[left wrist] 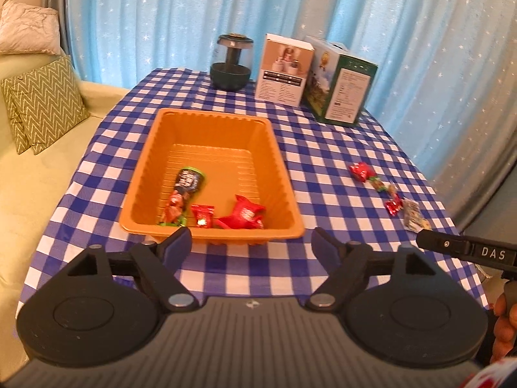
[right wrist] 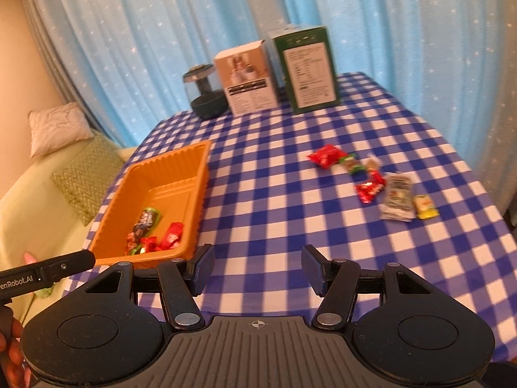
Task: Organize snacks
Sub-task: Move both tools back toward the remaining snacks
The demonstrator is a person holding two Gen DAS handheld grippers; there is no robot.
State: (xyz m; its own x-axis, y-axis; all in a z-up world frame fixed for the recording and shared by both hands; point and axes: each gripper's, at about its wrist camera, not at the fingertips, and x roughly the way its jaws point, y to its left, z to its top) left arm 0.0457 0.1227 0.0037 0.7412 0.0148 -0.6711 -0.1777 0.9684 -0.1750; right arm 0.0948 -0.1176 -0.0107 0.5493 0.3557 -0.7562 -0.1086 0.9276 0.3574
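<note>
Left tongs (left wrist: 252, 245): jaws wide apart, nothing between pads, pointing forward and downward. Right tongs (right wrist: 257, 269): jaws parted, narrower gap, empty, tilted down likewise. Each tool's black body edges into other's view at frame side. Fingers (left wrist: 504, 329) of right hand wrap handle at frame edge; left hand (right wrist: 11, 352) blurred, probably gripping handle.

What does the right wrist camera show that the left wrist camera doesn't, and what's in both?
Only the right wrist view shows the yellow snack packet at the end of the loose row. Only the left wrist view shows the orange bin's whole floor and all four walls. Both show the bin holding several snacks, the loose snacks on the checkered tablecloth, two boxes and a dark jar at the back.
</note>
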